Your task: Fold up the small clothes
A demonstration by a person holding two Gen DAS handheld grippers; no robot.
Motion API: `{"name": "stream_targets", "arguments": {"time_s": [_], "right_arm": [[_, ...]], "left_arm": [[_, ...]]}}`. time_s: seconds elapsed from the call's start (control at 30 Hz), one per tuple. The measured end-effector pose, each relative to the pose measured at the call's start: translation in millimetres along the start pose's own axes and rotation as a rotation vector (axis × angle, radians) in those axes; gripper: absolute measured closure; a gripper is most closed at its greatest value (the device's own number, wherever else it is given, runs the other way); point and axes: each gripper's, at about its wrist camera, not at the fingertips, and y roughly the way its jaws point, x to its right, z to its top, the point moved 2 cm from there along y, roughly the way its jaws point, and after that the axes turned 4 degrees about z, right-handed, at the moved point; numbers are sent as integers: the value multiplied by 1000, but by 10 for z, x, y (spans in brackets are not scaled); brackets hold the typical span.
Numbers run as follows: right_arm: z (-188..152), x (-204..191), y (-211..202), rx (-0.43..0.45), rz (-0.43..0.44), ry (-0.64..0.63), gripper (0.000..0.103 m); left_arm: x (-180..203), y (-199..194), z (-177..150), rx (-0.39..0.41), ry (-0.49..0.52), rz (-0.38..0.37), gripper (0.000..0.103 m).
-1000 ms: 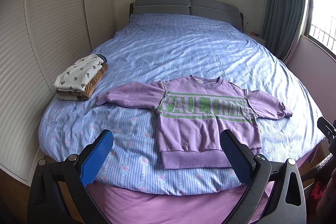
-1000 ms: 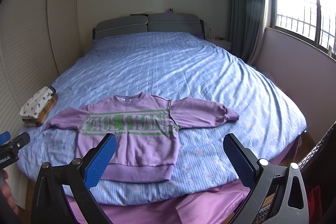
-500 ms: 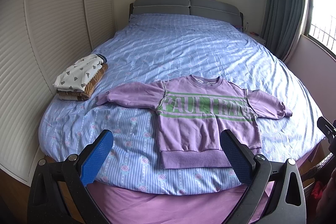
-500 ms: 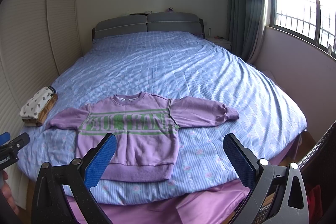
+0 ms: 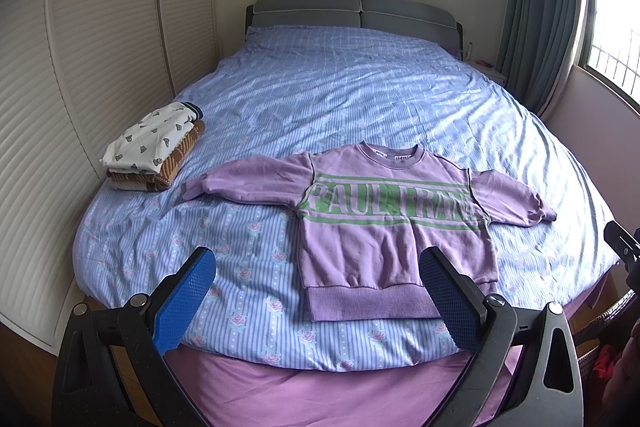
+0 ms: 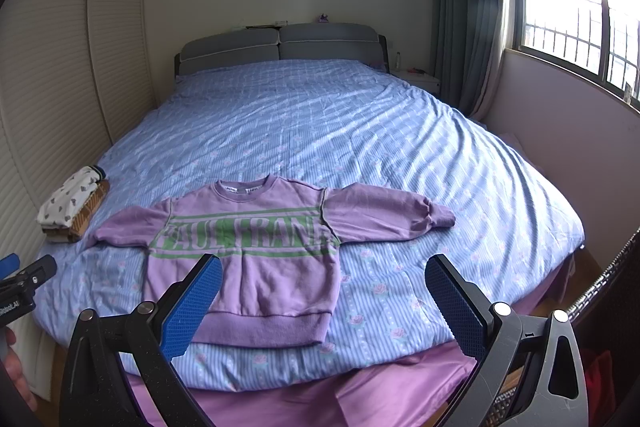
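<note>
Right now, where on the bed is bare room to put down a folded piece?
The widest bare patch is the bedspread between the sweater and the headboard. A smaller one lies by the foot edge, below the left sleeve, near the folded pile. Another lies window-side, below the right sleeve. The middle of the foot end is taken by the sweater.

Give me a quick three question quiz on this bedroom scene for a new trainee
1. True or false: the purple sweatshirt lies flat with both sleeves spread out.
2. What sits on the bed near the wardrobe doors: A) a pillow B) a stack of folded clothes C) a basket?
3. Fill in: the left gripper and the right gripper are both ____.

Key: 1 true; 2 B; 3 open.
</note>
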Motion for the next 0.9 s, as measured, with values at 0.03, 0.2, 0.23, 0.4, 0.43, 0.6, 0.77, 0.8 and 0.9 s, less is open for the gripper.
{"name": "stream_targets", "arguments": {"time_s": [0.03,0.2,0.23,0.4,0.43,0.6,0.77,0.8,0.9], "right_arm": [[1,0,1,0,0,0,1],[-1,2,2,-1,1,1,1],[-3,2,1,-1,1,1,1],[0,7,8,-1,2,1,1],[-2,7,7,-1,2,2,1],[1,13,12,-1,3,2,1],[2,17,15,-2,3,3,1],[3,17,16,-1,3,3,1],[6,24,21,-1,4,4,1]], "left_arm": [[1,0,-1,0,0,0,0],[1,-1,-1,0,0,0,0],[1,-1,-1,1,1,1,0],[1,0,-1,0,0,0,0],[2,0,-1,0,1,0,0],[0,1,-1,0,0,0,0],[-1,-2,-3,-1,0,-1,0],[1,-1,-2,0,1,0,0],[1,1,-2,0,-2,0,0]]}}
